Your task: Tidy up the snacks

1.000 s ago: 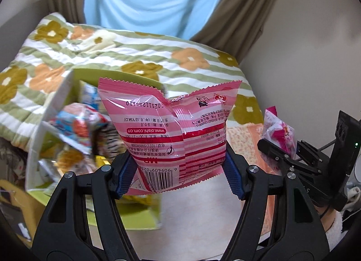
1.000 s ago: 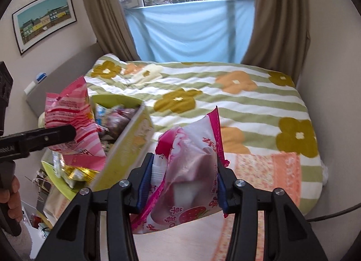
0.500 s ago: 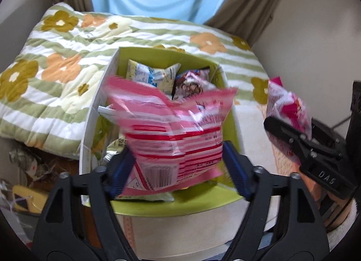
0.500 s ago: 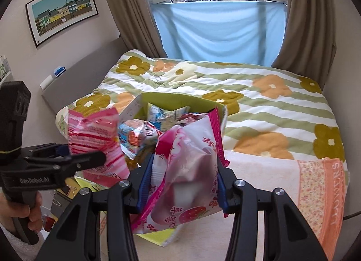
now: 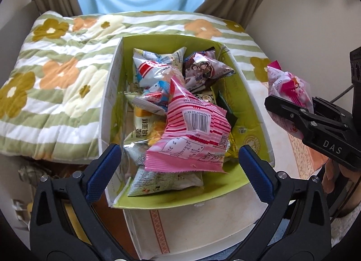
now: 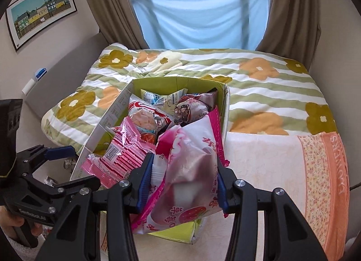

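1. Fingers (image 5: 102,173) of the left gripper (image 5: 178,168) are spread wide with nothing between them; the right gripper (image 6: 183,184) clamps a pink strawberry snack bag (image 6: 191,170).
2. Flowered quilt (image 5: 56,80) covers the bed behind.
3. Green cardboard box (image 5: 252,121) holds a pile of snack packets.
4. Pink striped packet (image 5: 194,134) lies on top of that pile, barcode up, just beyond the left gripper.
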